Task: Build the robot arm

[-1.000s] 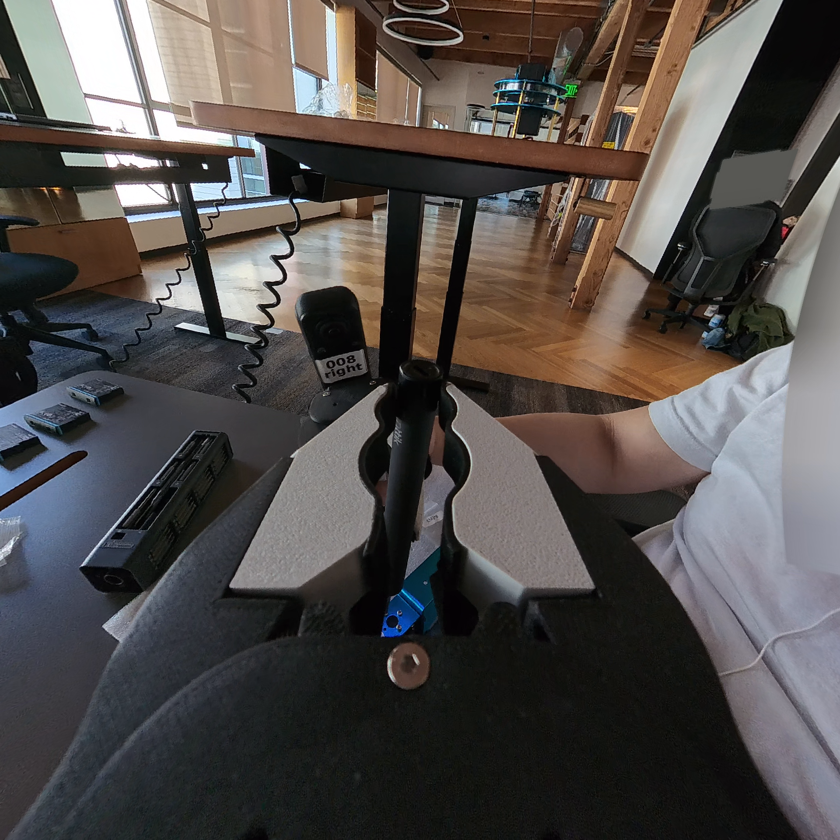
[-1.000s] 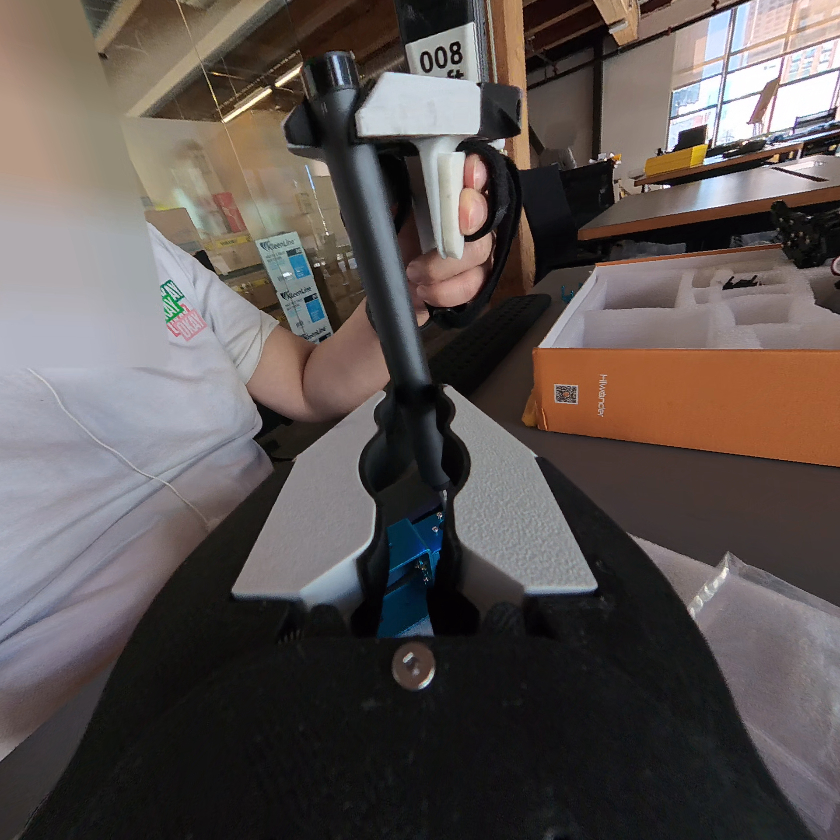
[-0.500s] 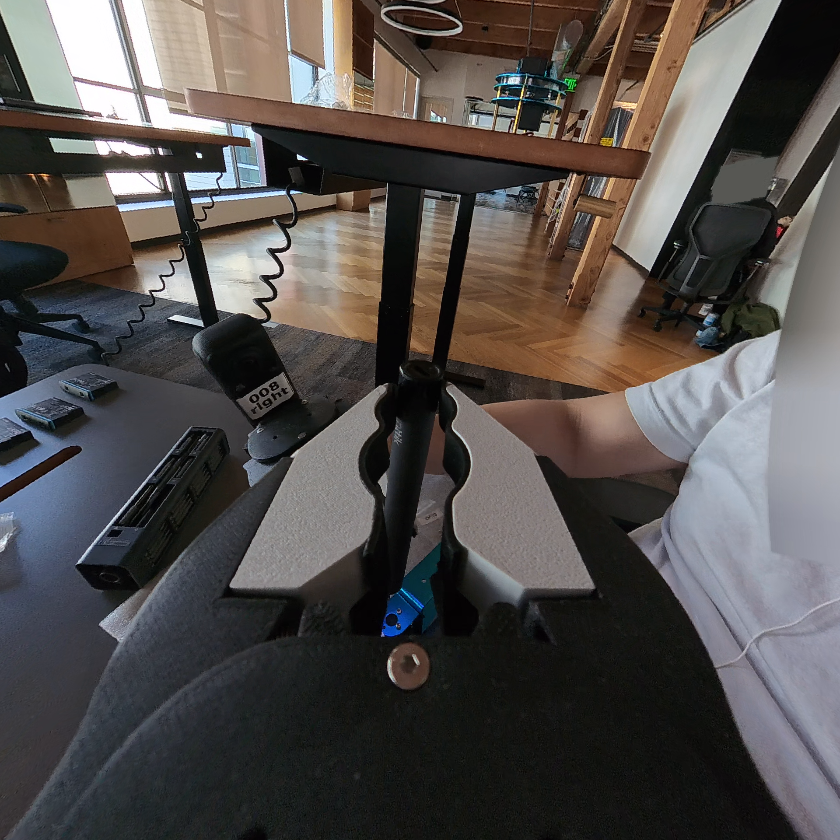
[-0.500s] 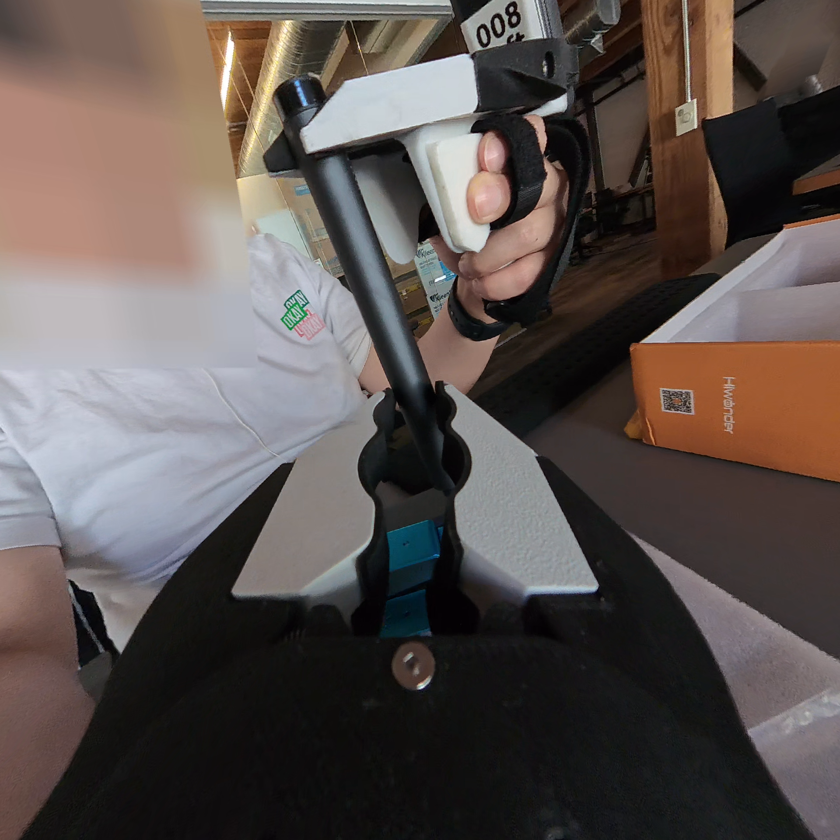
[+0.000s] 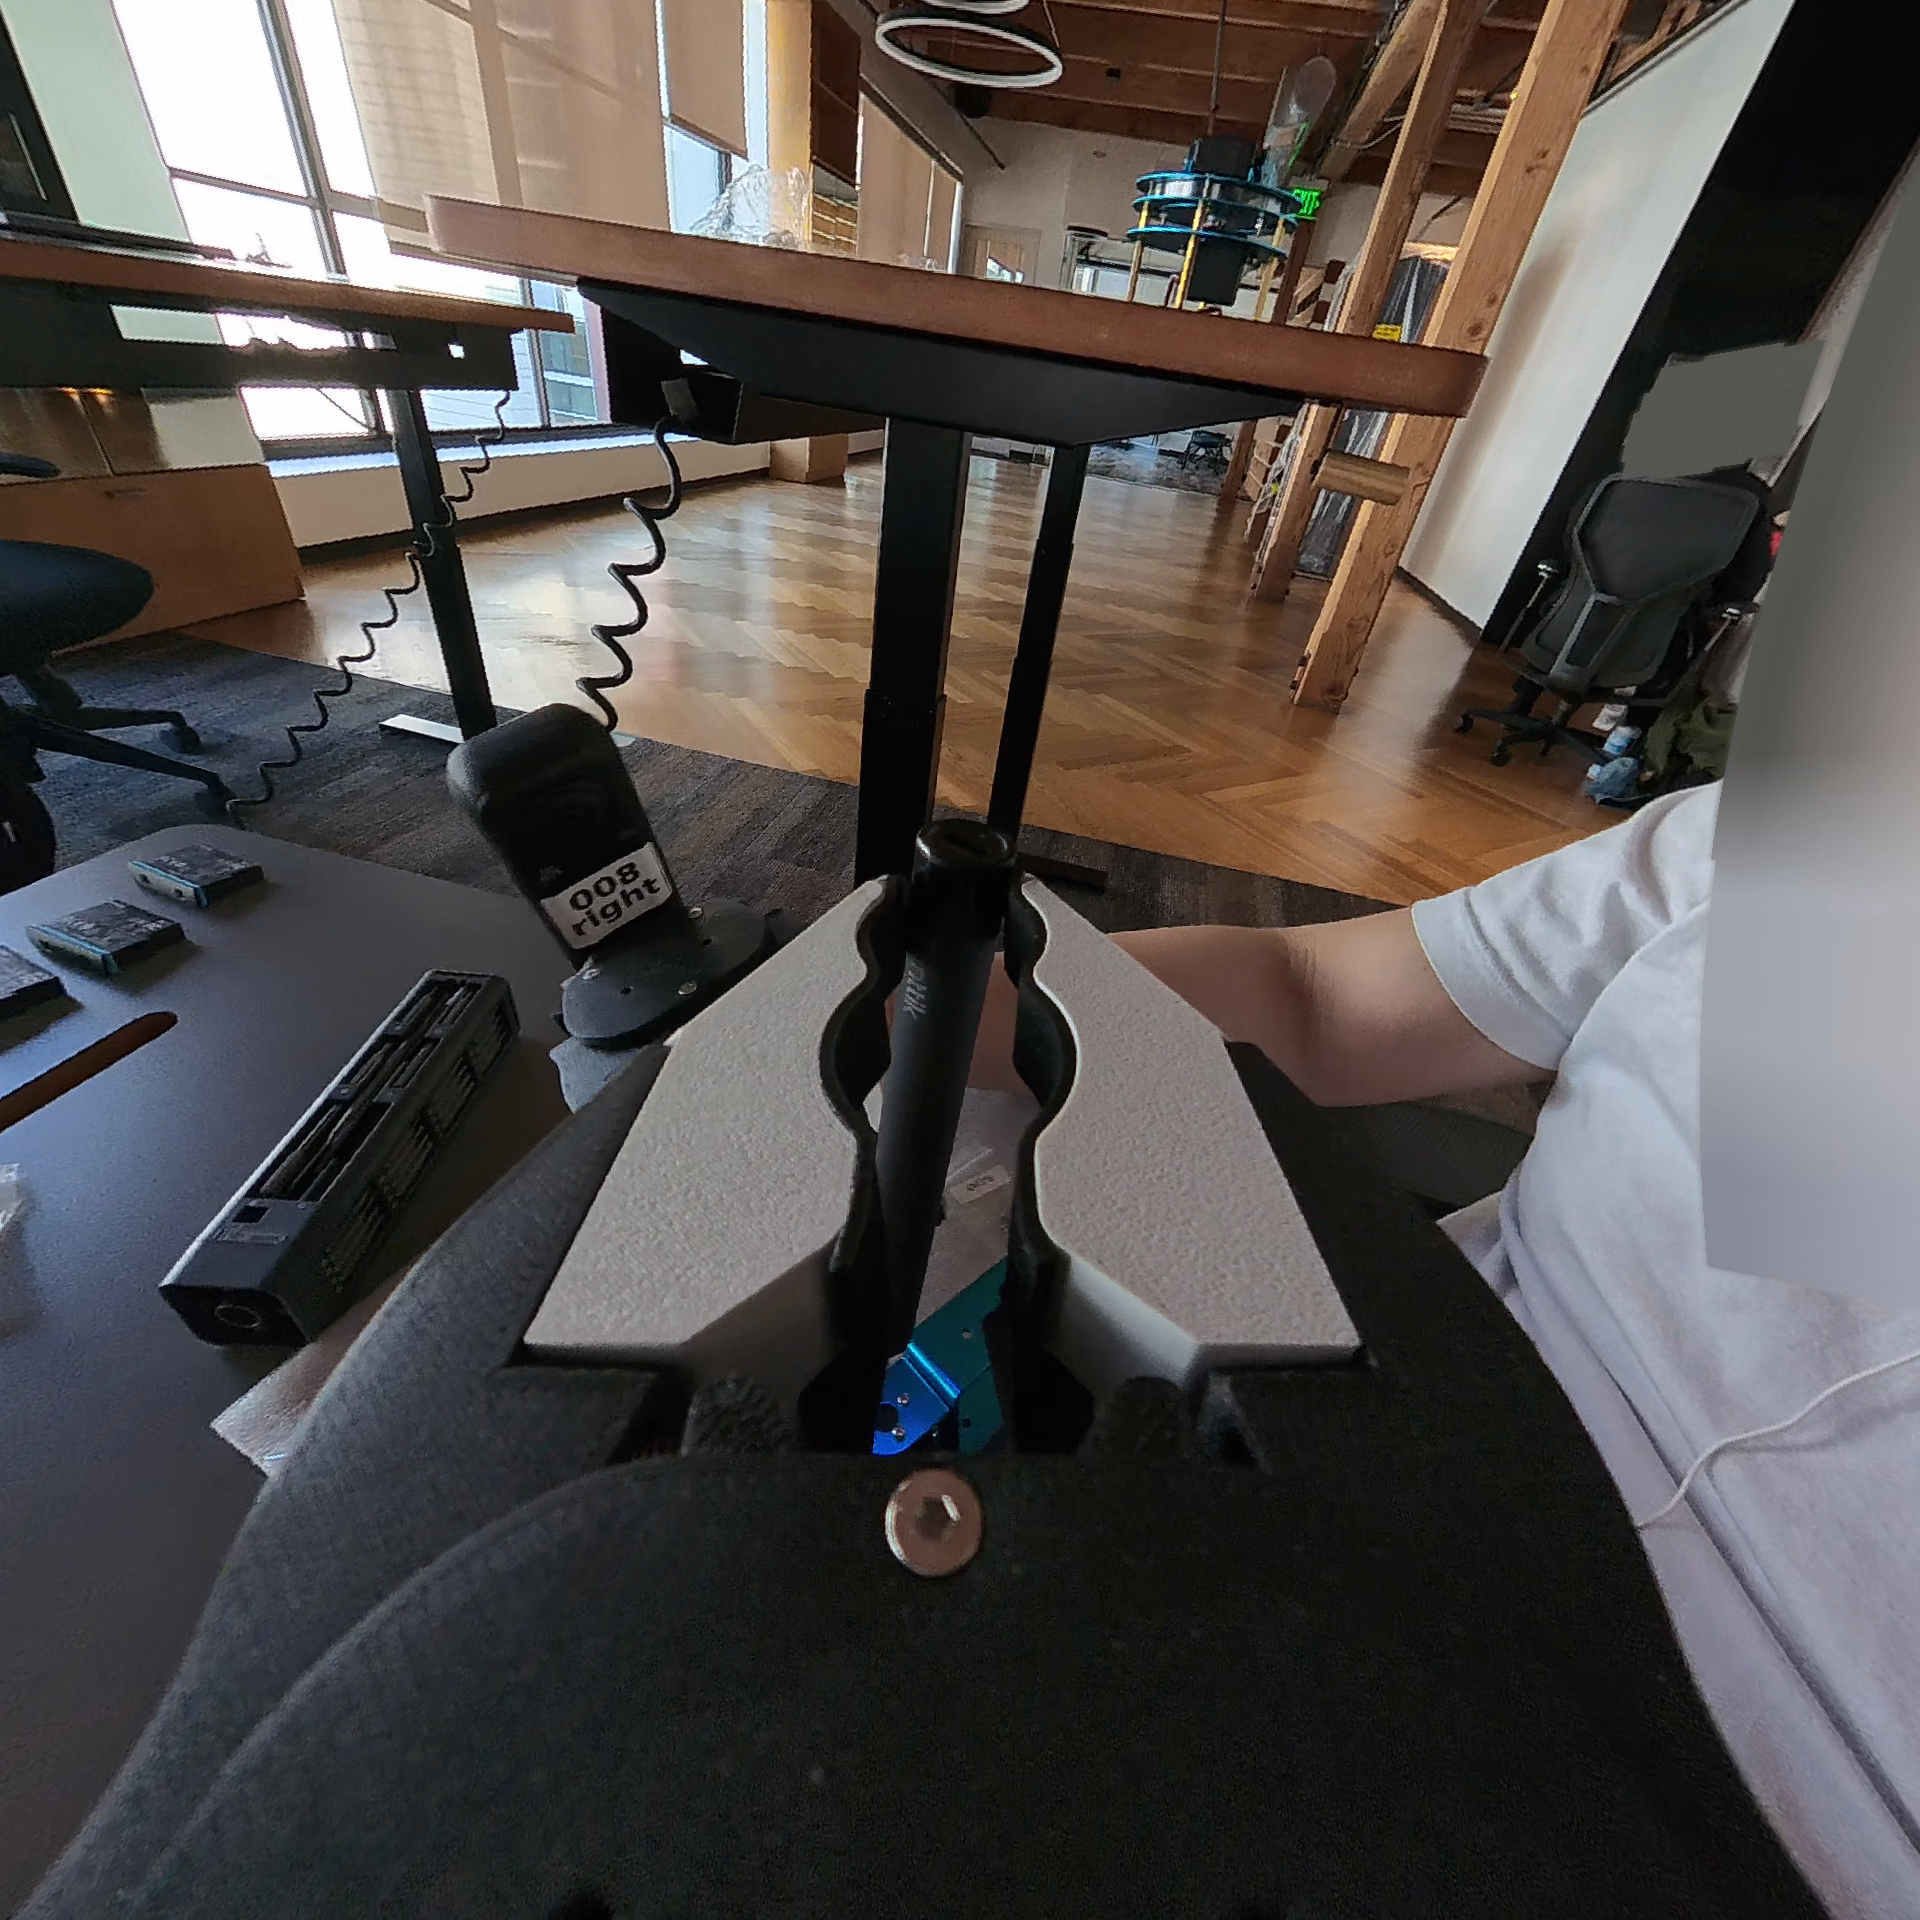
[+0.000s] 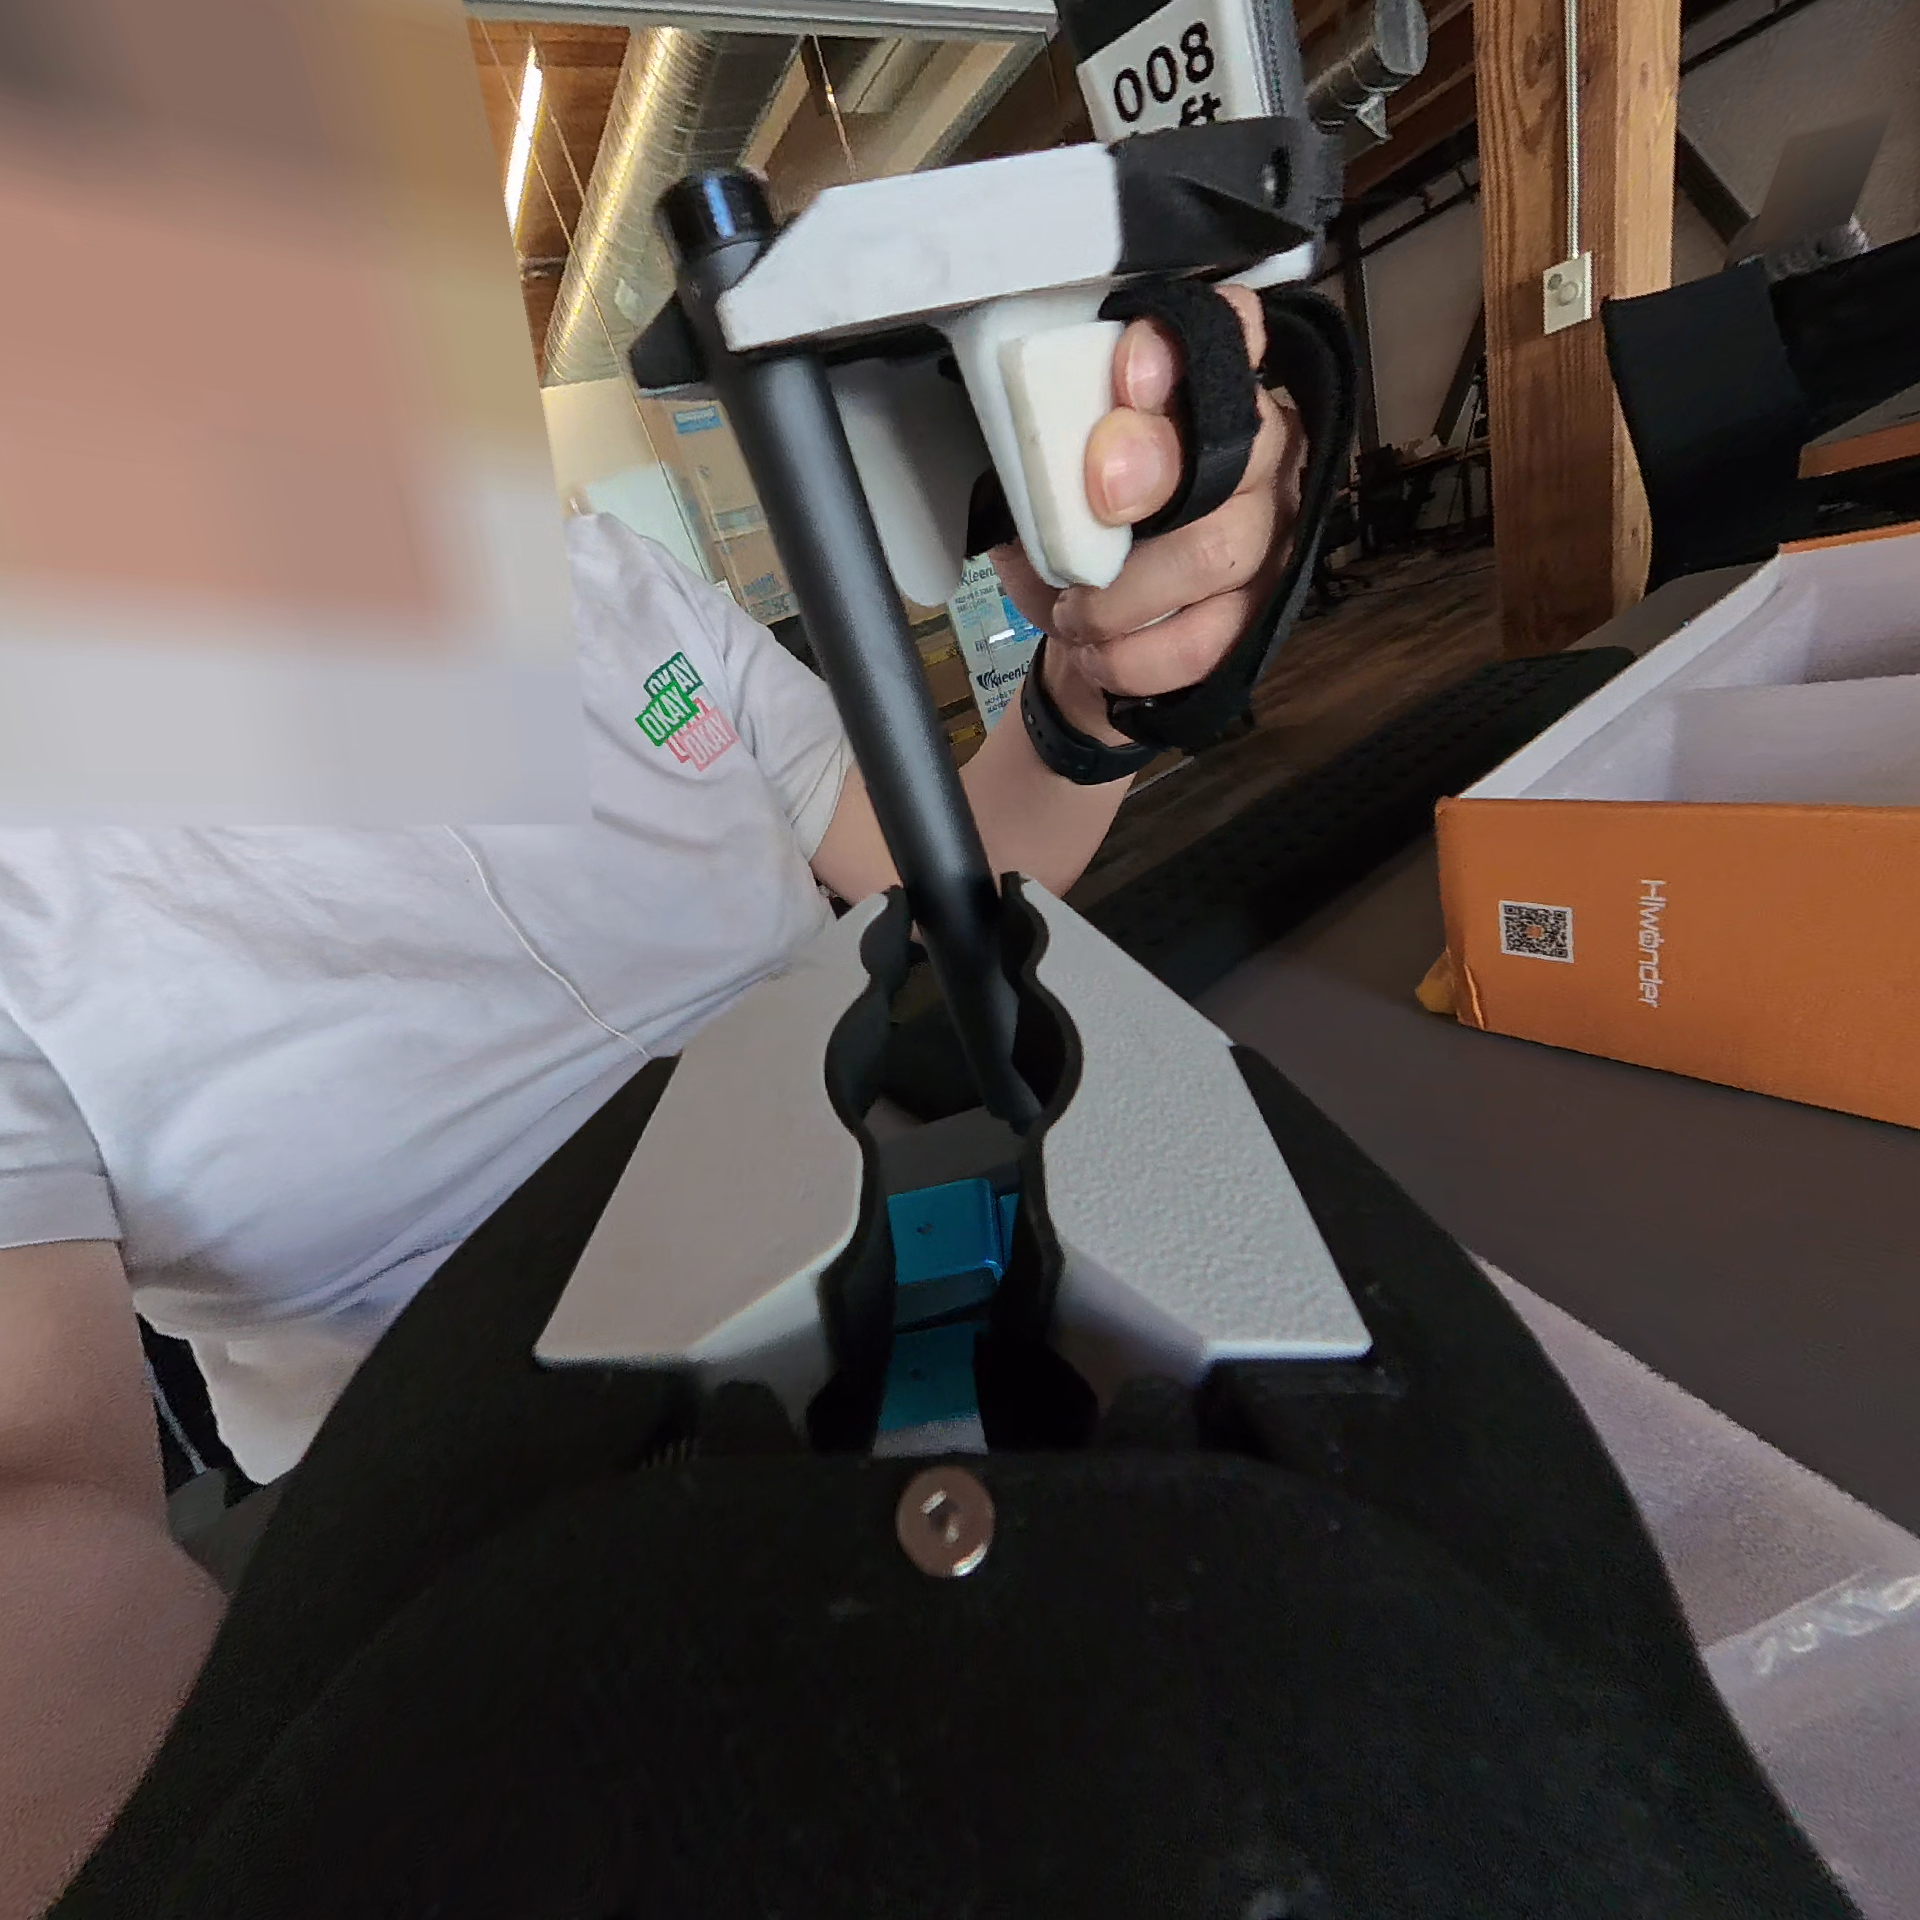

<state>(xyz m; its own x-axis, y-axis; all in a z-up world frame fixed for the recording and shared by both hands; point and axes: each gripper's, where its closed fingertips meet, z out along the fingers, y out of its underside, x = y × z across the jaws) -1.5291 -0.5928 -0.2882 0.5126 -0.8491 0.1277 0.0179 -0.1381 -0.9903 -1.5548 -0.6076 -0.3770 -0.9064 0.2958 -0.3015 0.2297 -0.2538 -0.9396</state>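
My left gripper (image 5: 951, 906) is shut on a black screwdriver-like rod (image 5: 925, 1060) that runs down between its jaws. The rod's lower end meets a blue metal part (image 5: 940, 1371) below. In the right wrist view my right gripper (image 6: 951, 920) is shut on that blue metal part (image 6: 940, 1236), held deep between its jaws. The black rod (image 6: 862, 665) comes down from the left gripper (image 6: 748, 301) into the right jaws. A hand (image 6: 1164, 582) grips the left gripper's white handle. The right gripper's black camera housing (image 5: 566, 821) shows left of the rod.
A dark table (image 5: 208, 1060) carries a long black bit case (image 5: 353, 1153) and small black packs (image 5: 197, 871). An orange box with white foam (image 6: 1683, 935) and a plastic bag (image 6: 1787, 1600) lie to the right. The person's white shirt (image 6: 364, 987) is close. A wooden desk (image 5: 935, 301) stands beyond. My hands' fingertips stand some 9 cm from each other.
The right gripper has tilted over, its camera housing swinging left in the left view. In the right view the left gripper now sits higher and the orange box has slid right.
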